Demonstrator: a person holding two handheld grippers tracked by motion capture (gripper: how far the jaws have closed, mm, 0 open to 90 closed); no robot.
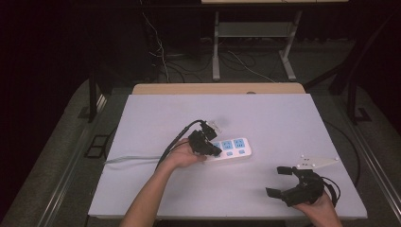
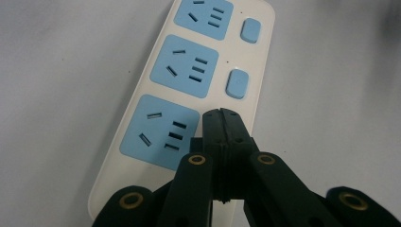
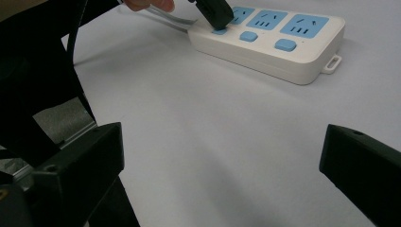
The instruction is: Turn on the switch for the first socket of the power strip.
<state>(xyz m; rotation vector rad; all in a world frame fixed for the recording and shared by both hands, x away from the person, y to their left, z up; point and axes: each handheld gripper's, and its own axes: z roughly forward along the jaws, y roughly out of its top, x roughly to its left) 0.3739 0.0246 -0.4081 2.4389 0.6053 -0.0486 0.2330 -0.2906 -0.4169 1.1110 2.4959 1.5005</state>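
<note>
So the power strip (image 1: pixel 232 148) sat mid-table on the pale matte tabletop (image 1: pixel 265 113): smooth white plastic with rounded corners, three blue socket panels and little rounded blue switches (image 2: pixel 238 84). The left gripper (image 2: pixel 221 115) had its black jaws pressed flat together, holding nothing, tips right on the strip where the nearest switch would be. The right gripper (image 1: pixel 279 181) was well apart near the front edge, jaws spread wide and empty.

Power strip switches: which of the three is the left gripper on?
The left gripper, shut, presses the cord-end switch on the power strip; the other two switches sit uncovered.
</note>
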